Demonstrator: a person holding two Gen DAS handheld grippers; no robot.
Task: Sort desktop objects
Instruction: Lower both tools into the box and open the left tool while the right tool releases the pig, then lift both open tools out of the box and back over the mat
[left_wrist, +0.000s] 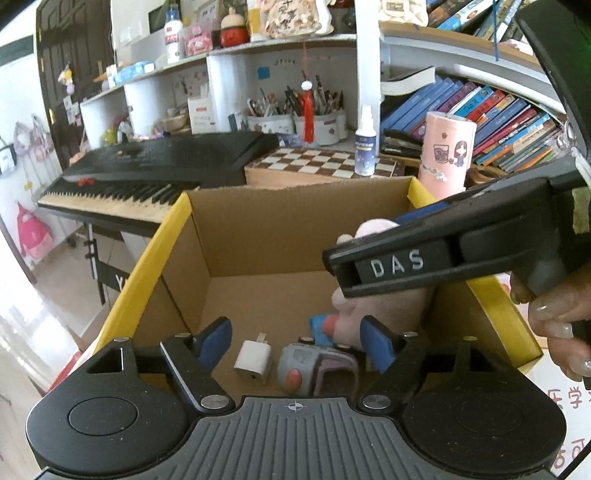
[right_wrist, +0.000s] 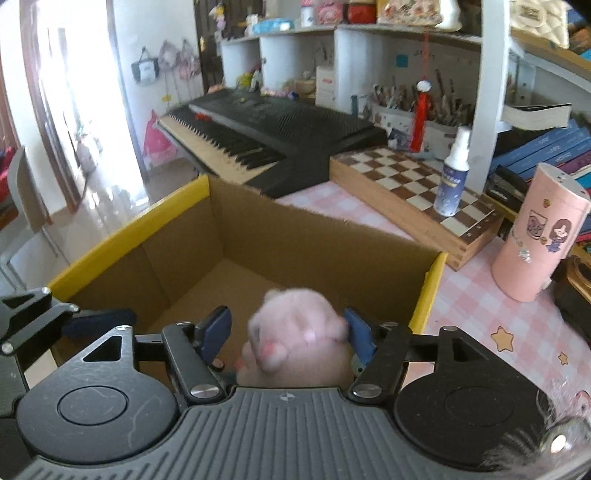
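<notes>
Right gripper (right_wrist: 284, 338) jaws parted, fuzzy pink plush toy (right_wrist: 295, 332) loose between them over the yellow-edged brown cardboard box (right_wrist: 258, 236): spread wider, drop it inside; left gripper (left_wrist: 295, 341) jaws wide, empty.

Readable lettering: one clear word

"DAS" in white letters on the black arm of the right gripper (left_wrist: 340, 271), at right; red characters on a white sheet (left_wrist: 565, 402) near right, too cropped to read.
</notes>
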